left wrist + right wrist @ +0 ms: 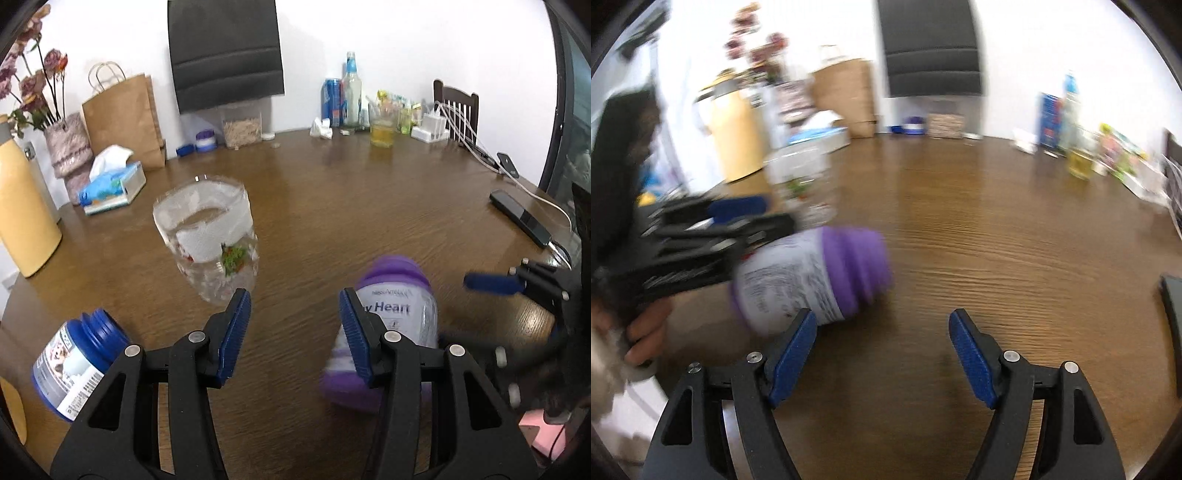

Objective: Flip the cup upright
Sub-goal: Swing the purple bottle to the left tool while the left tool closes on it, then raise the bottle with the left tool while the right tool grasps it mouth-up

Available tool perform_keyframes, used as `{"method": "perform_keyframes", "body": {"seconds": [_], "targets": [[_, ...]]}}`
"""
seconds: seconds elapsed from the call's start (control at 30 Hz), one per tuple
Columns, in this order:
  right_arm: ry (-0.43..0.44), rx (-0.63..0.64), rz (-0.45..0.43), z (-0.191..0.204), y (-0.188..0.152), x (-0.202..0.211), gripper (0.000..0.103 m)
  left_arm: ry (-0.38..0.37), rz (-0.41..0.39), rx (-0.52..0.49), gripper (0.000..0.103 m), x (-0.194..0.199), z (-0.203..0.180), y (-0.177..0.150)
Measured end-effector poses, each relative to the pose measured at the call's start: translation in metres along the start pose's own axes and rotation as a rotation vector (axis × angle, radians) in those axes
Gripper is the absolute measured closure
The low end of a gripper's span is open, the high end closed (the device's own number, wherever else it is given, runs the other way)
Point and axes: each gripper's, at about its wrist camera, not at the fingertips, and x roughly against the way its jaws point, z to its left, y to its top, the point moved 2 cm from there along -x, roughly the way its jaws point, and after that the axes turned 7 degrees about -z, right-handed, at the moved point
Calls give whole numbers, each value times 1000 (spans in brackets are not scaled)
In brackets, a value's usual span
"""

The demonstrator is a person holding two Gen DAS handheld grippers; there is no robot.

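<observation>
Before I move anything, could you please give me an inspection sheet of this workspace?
Surface: wooden table, brown grain, no spills seen.
Job's things: clear cup with paper inside, wide end up; not between any jaws.
Clutter: purple jar and blue jar on their sides; tissue box, paper bag, yellow bottle, flower vase.
Grippers: left gripper and right gripper, jaws open, holding nothing.
Cables: white cables run from a charger towards a phone.
Surroundings: white wall, black chair back.
</observation>
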Motion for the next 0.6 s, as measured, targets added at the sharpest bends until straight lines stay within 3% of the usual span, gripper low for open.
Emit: {"method": "perform_keyframes", "body": {"seconds": [0.13,0.27,0.33,0.43,0.5,0.53,0.6], "targets": [[3,-73,10,-11,0,-2,24,-26,29,21,55,1,-3,7],[-12,-104,-18,-20,1,3,24,-181,88,139,26,6,-3,26],[-37,-112,-36,-26,2,8,24,-253,149,145,26,-1,-16,27],[-63,-105,-51,-36,2,17,24,-264,291,104,26,-27,-35,17],[-87,-93,-60,-40,1,23,24,-312,402,115,43,-45,-46,5],[-91,-92,-63,-42,1,26,24,-333,435,131,43,-52,-49,1],[-87,-94,-67,-45,1,30,24,-317,423,133,44,-54,-52,3]]}}
